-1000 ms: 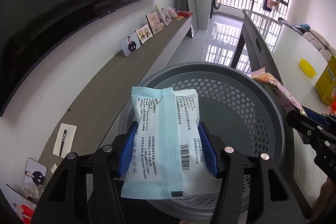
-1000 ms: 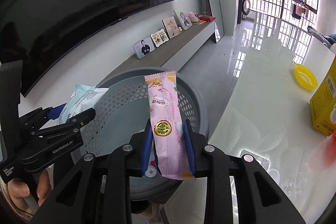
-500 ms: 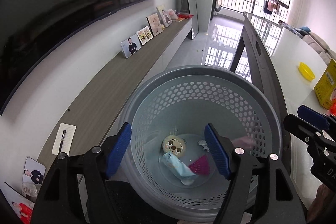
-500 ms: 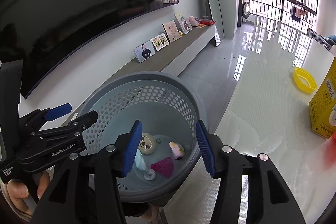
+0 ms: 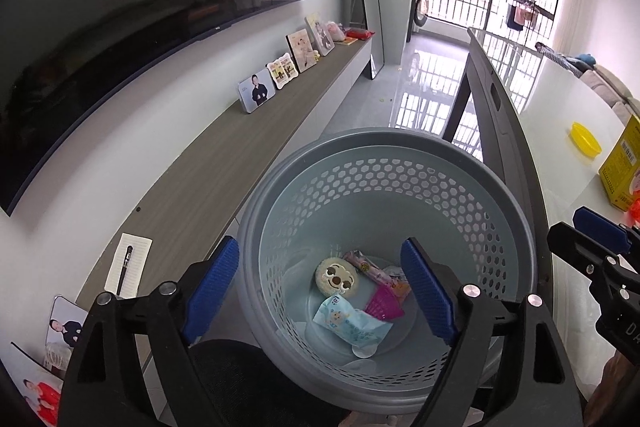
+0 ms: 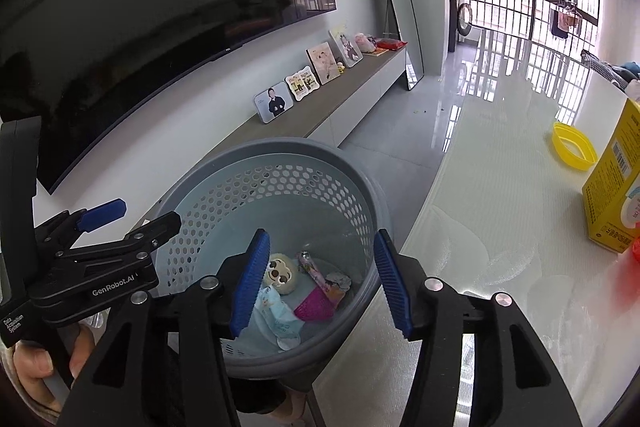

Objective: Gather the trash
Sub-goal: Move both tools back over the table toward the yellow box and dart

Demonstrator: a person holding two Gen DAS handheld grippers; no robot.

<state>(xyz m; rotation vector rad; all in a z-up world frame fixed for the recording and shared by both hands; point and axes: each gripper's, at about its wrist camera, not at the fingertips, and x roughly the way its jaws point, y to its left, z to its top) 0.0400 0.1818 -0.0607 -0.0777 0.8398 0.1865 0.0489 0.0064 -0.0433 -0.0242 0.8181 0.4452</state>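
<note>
Step in hand: both grippers are hanging over the bin (image 5: 384,163), letting go of trash; judging by the wrappers lying at the bottom, the drop looks done and the release is finishing.
Left gripper (image 5: 320,287): its jaws are opening and standing wide, with nothing between them; only the bin floor is showing through the gap.
Right gripper (image 6: 320,281): its jaws are opening too, at a middling width, and nothing is being held between them.
Trash in the bin: a light blue packet (image 5: 352,323) is lying nearest, a pink wrapper (image 5: 366,267) is lying farther in, a magenta scrap (image 5: 384,303) is sitting between them, and a round cartoon-face piece (image 5: 336,277) is resting to the left of the pink wrapper.
Bin position: it is standing just beside the near left edge of the worktop (image 6: 500,187), below both grippers.
Doing it well: the person should be keeping both grippers centred over the opening until the jaws are fully clear, so nothing is catching on the rim.
Risk: the two grippers are close side by side; lifting one at a time is probably the safer way out.
Left on the worktop: a yellow box (image 6: 616,195) and a yellow lid (image 6: 572,145) are sitting well apart from the bin, far right; whether they count as trash cannot be told.
</note>
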